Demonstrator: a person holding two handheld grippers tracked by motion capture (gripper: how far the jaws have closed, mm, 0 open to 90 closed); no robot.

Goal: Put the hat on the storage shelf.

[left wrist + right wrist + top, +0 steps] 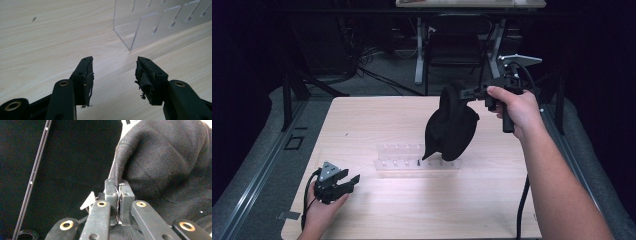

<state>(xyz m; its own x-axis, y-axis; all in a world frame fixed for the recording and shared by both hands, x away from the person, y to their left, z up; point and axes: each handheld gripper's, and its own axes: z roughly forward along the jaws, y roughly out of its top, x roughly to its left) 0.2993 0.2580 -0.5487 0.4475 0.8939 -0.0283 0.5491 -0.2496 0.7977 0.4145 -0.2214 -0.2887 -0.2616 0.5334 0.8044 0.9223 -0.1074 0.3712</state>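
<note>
The clear acrylic rack sits near the middle of the pale wooden desk and serves as the reference point.

Right tongs: raised above and behind the rack's right end, held in the person's right hand. In the right gripper view the jaws are pressed together on the edge of a black fabric cap, with a thin fold of cloth pinched between them. In the high view the cap hangs from the tongs, its lowest point just over the rack's right end; whether it touches the rack cannot be determined.

Left tongs: low over the desk, to the front-left of the rack, held in the person's left hand. In the left gripper view the jaws stand apart with nothing between them, worn pads visible, aimed toward the rack's near corner.
</note>
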